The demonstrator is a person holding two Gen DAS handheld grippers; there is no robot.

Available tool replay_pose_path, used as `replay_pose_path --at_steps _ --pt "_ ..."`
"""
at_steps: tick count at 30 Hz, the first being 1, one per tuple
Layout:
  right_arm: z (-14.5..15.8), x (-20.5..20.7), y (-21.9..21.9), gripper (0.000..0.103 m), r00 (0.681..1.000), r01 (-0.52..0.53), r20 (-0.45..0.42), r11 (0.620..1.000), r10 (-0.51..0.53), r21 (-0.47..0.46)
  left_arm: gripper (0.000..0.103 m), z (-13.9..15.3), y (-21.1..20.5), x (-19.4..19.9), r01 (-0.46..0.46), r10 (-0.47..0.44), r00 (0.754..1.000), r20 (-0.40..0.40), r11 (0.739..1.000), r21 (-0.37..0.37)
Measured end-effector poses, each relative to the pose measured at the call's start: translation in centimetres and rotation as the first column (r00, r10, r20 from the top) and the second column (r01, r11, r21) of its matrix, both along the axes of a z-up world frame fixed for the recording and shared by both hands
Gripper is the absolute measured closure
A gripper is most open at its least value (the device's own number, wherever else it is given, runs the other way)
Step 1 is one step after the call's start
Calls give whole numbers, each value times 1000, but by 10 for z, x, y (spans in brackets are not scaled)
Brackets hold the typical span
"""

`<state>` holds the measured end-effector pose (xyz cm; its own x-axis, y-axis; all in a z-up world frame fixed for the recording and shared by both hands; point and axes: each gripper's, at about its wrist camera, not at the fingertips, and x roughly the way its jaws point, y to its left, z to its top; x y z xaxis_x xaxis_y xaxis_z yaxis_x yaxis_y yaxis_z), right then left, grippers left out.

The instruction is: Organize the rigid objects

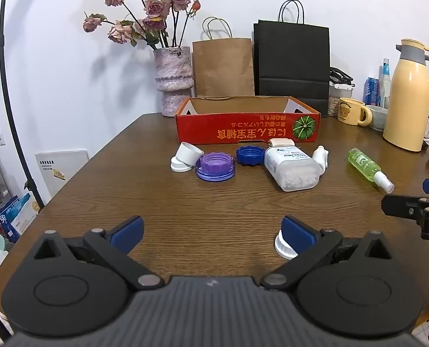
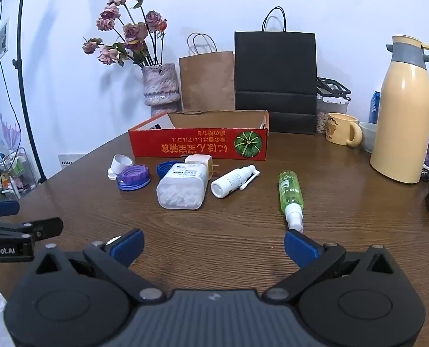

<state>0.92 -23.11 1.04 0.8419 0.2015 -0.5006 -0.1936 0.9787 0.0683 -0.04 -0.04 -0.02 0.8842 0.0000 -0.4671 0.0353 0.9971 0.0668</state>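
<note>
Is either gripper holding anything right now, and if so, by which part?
Nothing is held. Left gripper and right gripper are both open over bare table.

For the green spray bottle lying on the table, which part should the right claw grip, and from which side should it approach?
Grip the green spray bottle across the middle of its round body, coming from above and in front. It lies flat with its white nozzle toward the open right claw. The body is wider and straighter than the nozzle end, so it probably slips less. Both sides are clear.

The left gripper (image 1: 211,231) and the right gripper (image 2: 213,244) both hover side by side, tilted slightly downward, each with its 2 blue-padded jaws spread wide and holding nothing.
</note>
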Motion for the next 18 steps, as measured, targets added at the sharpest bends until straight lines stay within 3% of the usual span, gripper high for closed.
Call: replay_pose_path --at_steps 18 --pt "4 -4 2 0 1000 -2 3 1000 2 -11 0 4 -2 -2 -2 2 1000 -11 1000 -4"
